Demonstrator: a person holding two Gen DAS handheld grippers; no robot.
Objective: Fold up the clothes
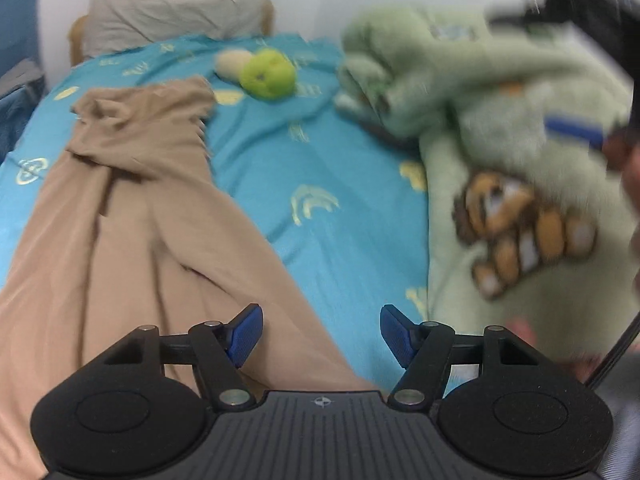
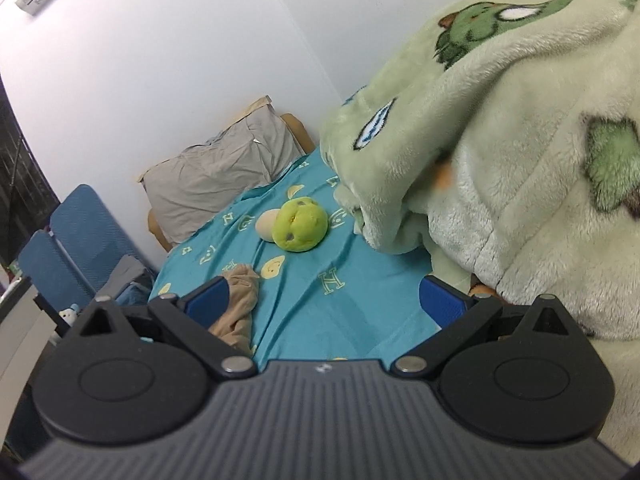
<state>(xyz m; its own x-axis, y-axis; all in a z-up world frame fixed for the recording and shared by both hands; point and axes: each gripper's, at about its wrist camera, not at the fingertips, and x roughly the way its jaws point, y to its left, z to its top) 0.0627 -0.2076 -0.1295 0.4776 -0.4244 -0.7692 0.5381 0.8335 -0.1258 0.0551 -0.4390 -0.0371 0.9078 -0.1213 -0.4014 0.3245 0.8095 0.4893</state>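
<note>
A: Jaws first. The left gripper (image 1: 321, 334) is spread wide, nothing between its blue pads. The right gripper (image 2: 325, 304) is spread wide too, nothing pinched.

B: Biggest thing in play is the bed (image 1: 320, 168) under a turquoise sheet with yellow prints, filling both views.

A: Next, the green blanket (image 2: 520, 160), fluffy, cartoon-printed, heaped from twelve to three o'clock in the right wrist view. In the left view it's blurred, at two to four o'clock.

B: And the garment, the tan trousers (image 1: 132, 216), lies flat but rumpled on the sheet, running from seven o'clock up to ten in the left view. The left gripper's left pad sits over its lower edge; whether it touches, I can't tell.

A: From the right wrist, only a bunched tan end shows, just behind the left pad at eight o'clock.

B: Grey pillow (image 1: 172, 4) at eleven, against the wall.

A: Smallest: the green plush (image 2: 300, 225) mid-sheet, a cream one touching it.
</note>
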